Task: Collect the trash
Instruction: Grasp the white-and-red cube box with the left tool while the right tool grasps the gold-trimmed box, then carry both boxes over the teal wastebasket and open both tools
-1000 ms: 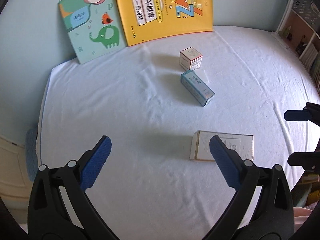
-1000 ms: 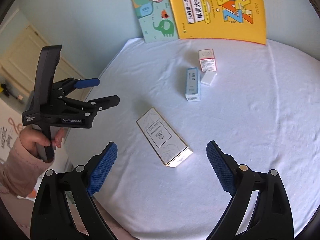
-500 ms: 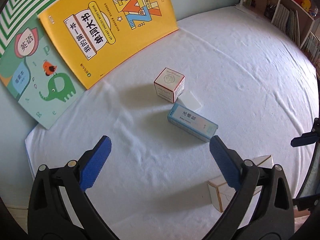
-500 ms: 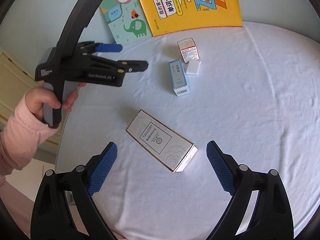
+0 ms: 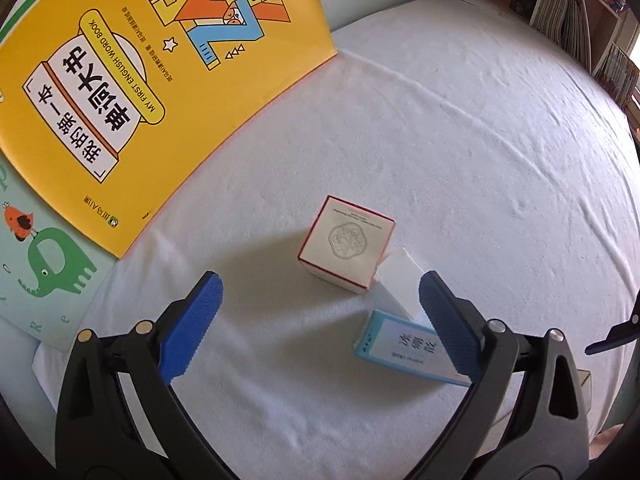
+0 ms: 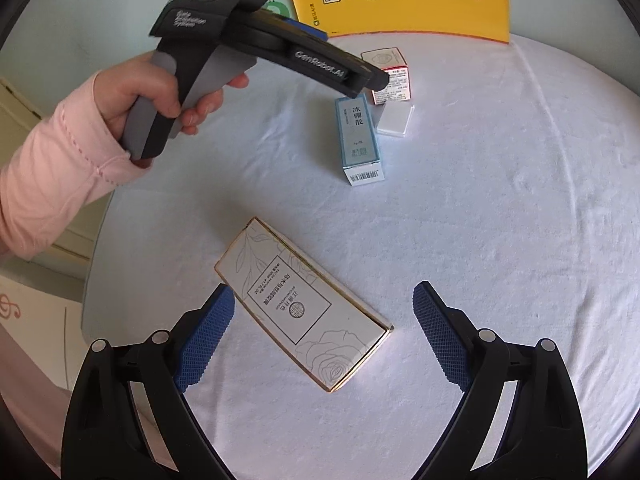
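A small red-edged white cube box stands on the white cloth, also in the right wrist view. A flat white piece lies beside it. A long blue box lies next to them, also in the right wrist view. My left gripper is open, hovering just short of the cube box. My right gripper is open, with the long white and gold box lying between its fingers. The left gripper also shows from the right wrist view, over the cube box.
A yellow word book and a green elephant book lean on the back wall. Bookshelves stand at the far right. The white cloth covers the table.
My left gripper has moved forward toward the cube box and blue box, which now look much bigger. My right gripper has come closer over the white and gold box.
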`<act>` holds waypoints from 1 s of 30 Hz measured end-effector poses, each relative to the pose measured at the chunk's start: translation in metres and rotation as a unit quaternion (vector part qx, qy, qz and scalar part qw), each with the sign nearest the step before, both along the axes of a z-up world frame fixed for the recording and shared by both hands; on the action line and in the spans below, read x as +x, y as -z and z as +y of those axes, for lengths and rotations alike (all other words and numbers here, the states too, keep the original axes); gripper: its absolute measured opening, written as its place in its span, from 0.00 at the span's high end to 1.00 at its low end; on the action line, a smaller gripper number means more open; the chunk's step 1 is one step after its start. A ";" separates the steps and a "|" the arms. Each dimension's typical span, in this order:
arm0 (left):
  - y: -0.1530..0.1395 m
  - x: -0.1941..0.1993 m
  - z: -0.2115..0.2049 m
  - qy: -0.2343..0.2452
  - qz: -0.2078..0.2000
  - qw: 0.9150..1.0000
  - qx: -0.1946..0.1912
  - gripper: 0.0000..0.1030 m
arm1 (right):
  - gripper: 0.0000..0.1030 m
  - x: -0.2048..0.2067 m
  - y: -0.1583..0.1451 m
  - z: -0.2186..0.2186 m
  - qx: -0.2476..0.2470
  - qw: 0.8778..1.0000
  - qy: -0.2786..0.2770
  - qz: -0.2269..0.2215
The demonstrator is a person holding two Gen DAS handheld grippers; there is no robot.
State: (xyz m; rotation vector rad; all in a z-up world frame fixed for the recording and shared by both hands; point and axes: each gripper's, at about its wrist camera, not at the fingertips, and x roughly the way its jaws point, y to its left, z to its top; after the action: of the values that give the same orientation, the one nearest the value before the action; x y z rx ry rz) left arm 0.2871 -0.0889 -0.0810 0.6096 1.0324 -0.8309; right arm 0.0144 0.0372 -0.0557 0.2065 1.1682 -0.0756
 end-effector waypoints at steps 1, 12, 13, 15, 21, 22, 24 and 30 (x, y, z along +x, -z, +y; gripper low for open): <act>0.003 0.003 -0.002 0.002 0.002 1.000 -0.002 0.07 | 0.13 0.002 0.003 0.002 -0.007 1.000 -0.008 0.002; 0.029 0.022 -0.020 0.030 0.007 0.999 -0.025 0.34 | 0.24 0.021 0.015 0.026 -0.014 0.997 -0.075 0.001; 0.029 0.021 -0.022 0.035 0.007 0.999 -0.026 0.38 | 0.26 0.021 0.016 0.027 -0.003 0.997 -0.074 0.001; 0.032 0.017 -0.026 0.046 0.004 0.999 -0.023 0.50 | 0.36 0.019 0.016 0.030 0.009 0.997 -0.073 0.000; 0.035 0.012 -0.028 0.048 0.003 0.998 -0.032 0.62 | 0.47 0.010 0.008 0.033 0.008 0.998 -0.064 -0.004; 0.033 0.011 -0.026 0.046 0.003 0.998 -0.034 0.62 | 0.48 0.009 0.007 0.032 0.012 0.998 -0.061 -0.006; 0.027 0.005 -0.019 0.045 -0.005 0.998 -0.034 0.62 | 0.65 0.010 0.005 0.027 0.014 0.999 -0.048 -0.018; 0.011 -0.004 0.006 0.021 -0.022 0.999 -0.034 0.62 | 0.72 0.013 0.004 0.019 0.013 0.999 -0.027 -0.018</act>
State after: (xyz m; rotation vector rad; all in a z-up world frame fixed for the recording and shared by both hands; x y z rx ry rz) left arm 0.2834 -0.0831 -0.0915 0.5912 0.9510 -0.8825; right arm 0.0273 0.0559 -0.0593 0.1983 1.1383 -0.0105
